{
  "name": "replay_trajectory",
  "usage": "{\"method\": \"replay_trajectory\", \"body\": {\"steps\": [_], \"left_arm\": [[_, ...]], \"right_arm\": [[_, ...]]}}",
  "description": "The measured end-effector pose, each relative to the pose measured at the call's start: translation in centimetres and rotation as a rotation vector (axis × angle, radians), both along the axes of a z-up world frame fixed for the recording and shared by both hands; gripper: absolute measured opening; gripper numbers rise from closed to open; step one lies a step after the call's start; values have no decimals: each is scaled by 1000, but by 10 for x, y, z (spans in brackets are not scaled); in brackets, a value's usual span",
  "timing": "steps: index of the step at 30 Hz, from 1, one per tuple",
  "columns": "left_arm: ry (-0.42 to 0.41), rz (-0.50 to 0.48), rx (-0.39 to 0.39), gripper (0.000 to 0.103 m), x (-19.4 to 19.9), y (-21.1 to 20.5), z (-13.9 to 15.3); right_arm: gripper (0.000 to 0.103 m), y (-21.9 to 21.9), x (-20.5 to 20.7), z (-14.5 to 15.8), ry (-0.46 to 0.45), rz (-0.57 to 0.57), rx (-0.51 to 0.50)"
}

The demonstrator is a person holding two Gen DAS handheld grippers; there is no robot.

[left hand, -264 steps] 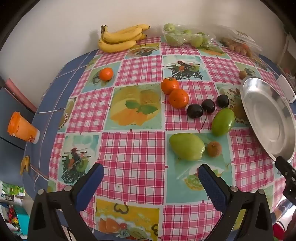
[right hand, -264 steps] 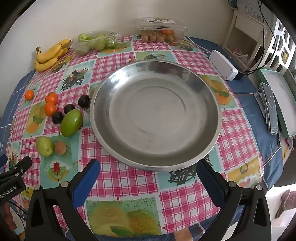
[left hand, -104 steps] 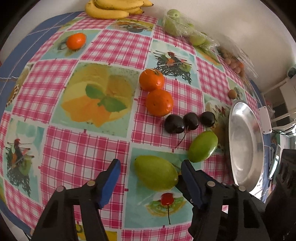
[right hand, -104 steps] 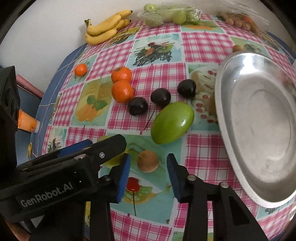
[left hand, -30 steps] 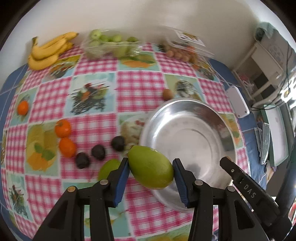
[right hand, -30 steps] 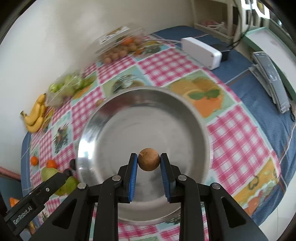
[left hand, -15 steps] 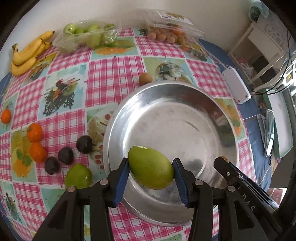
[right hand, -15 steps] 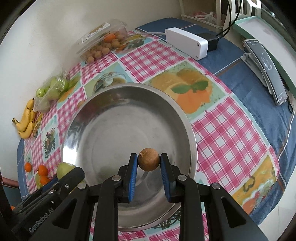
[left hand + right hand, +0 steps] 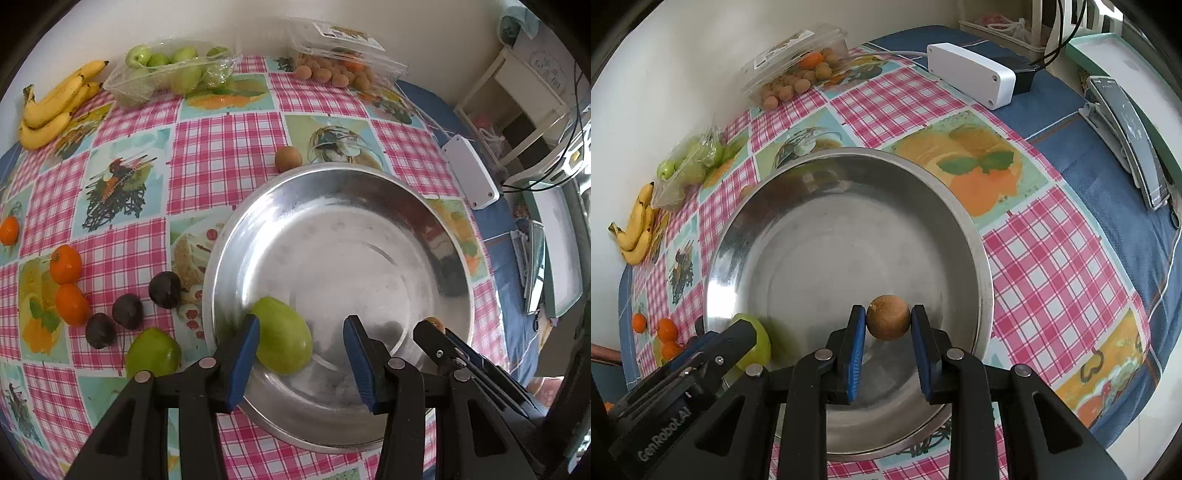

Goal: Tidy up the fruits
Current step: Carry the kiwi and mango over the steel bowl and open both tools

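Green mango (image 9: 282, 335) in bowl (image 9: 369, 177), touching spread left gripper's (image 9: 301, 349) pad; right gripper (image 9: 888, 328) pinching brown fruit (image 9: 888, 322).

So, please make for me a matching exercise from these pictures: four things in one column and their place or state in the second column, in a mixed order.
Column one:
1. right claw
2. left claw
3. bananas
4. three dark plums

Column two:
a. open, over the metal tray
b. shut on a small brown fruit
c. on the tablecloth, beside the tray's rim
d. at the far edge of the tablecloth, near the bag of green fruit

Pairs: 1-b, 2-a, 3-d, 4-c
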State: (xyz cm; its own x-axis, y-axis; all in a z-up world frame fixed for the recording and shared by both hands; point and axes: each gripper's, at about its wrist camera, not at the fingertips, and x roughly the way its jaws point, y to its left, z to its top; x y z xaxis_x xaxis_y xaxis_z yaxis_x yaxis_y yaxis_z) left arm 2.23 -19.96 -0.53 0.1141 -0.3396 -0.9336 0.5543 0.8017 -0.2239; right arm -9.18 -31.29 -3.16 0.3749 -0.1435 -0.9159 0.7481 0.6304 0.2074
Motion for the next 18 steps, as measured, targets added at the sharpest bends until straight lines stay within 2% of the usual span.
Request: {"method": "replay_trajectory", "body": {"steps": [4,8,18], "left_arm": [[-10,9,7,53,1,6,4],[-31,27,14,59,3,15,9],[-73,115,46,66,22,54,16]], "right_arm": [[29,0,2,1,5,10,-6],[41,2,4,1,7,22,-14],[55,5,7,2,18,49,-34]]}}
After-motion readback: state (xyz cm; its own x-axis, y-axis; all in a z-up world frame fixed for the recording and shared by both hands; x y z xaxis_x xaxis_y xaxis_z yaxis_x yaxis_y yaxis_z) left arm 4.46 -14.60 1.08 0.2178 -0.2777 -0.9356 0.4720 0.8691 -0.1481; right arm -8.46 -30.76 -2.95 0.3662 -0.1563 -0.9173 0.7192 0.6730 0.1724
